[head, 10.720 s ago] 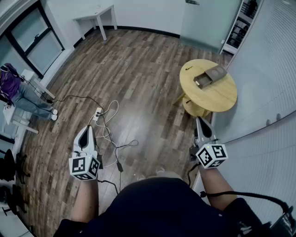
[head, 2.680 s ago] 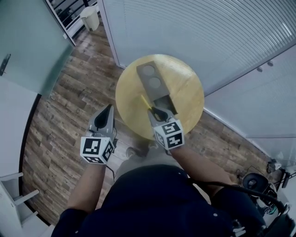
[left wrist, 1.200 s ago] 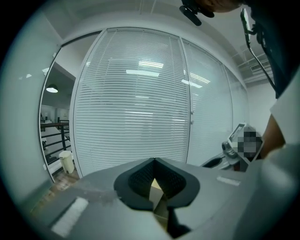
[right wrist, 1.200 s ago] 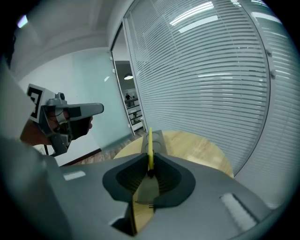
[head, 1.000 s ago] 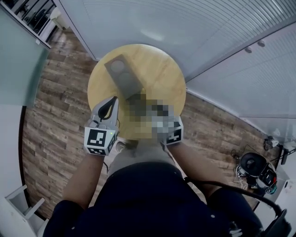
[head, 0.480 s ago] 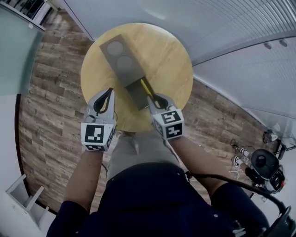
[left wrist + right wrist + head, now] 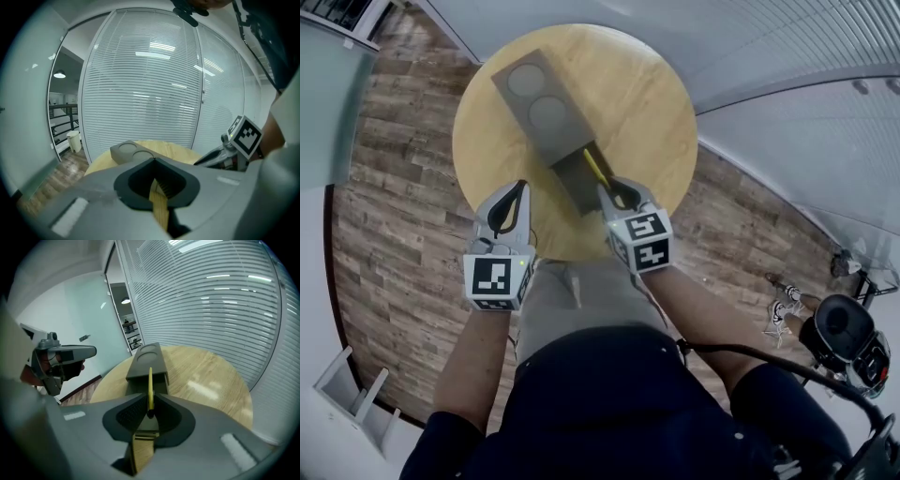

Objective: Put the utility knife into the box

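My right gripper (image 7: 613, 192) (image 7: 150, 412) is shut on a yellow utility knife (image 7: 598, 170) (image 7: 150, 379), held on edge and pointing away from me. The knife's far end lies by the pulled-out drawer (image 7: 576, 176) of a long grey box (image 7: 538, 101) (image 7: 149, 358) on a round wooden table (image 7: 649, 103). The box lid has two round hollows. In the right gripper view the knife lines up with the drawer. My left gripper (image 7: 514, 194) (image 7: 154, 161) is shut and empty, above the table's near edge, left of the box (image 7: 129, 151).
The table (image 7: 213, 376) stands against a glass wall with white blinds. Wood floor surrounds it. Black devices and cables (image 7: 848, 339) lie on the floor at the right. A white piece of furniture (image 7: 337, 394) shows at the bottom left.
The head view has shifted, so the table and box sit higher in it. Both grippers hold about the same place at the table's near edge, and the right one keeps the knife.
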A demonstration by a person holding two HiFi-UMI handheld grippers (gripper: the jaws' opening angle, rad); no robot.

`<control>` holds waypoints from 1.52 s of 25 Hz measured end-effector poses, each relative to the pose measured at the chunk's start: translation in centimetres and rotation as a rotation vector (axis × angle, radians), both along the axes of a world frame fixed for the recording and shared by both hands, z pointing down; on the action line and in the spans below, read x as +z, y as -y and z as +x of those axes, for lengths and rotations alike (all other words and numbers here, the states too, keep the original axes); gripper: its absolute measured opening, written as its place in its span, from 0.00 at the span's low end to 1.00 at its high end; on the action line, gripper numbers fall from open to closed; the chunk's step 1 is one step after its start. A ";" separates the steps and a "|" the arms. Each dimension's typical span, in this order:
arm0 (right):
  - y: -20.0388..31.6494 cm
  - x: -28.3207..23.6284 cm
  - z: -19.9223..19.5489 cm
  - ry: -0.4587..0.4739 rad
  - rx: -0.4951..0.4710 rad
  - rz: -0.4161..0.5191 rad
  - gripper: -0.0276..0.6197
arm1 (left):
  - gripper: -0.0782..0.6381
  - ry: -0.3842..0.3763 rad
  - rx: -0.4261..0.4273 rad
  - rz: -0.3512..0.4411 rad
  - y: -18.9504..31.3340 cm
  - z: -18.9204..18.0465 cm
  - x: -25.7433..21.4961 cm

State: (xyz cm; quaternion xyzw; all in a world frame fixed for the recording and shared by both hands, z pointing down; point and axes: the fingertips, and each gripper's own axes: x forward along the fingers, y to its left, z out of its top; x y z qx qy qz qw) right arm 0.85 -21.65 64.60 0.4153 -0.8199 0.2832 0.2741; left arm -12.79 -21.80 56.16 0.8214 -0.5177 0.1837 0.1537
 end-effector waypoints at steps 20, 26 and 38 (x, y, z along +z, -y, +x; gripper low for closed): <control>-0.5 -0.6 -1.3 -0.028 0.011 0.042 0.23 | 0.12 -0.015 -0.003 0.020 -1.2 -1.2 -1.3; -0.6 -3.3 -1.3 -0.025 0.027 0.086 0.23 | 0.12 -0.043 -0.010 0.050 -1.2 -1.7 -4.1; -0.3 -10.9 0.7 0.018 0.125 0.190 0.23 | 0.12 -0.079 0.042 0.157 -1.6 -1.4 -12.1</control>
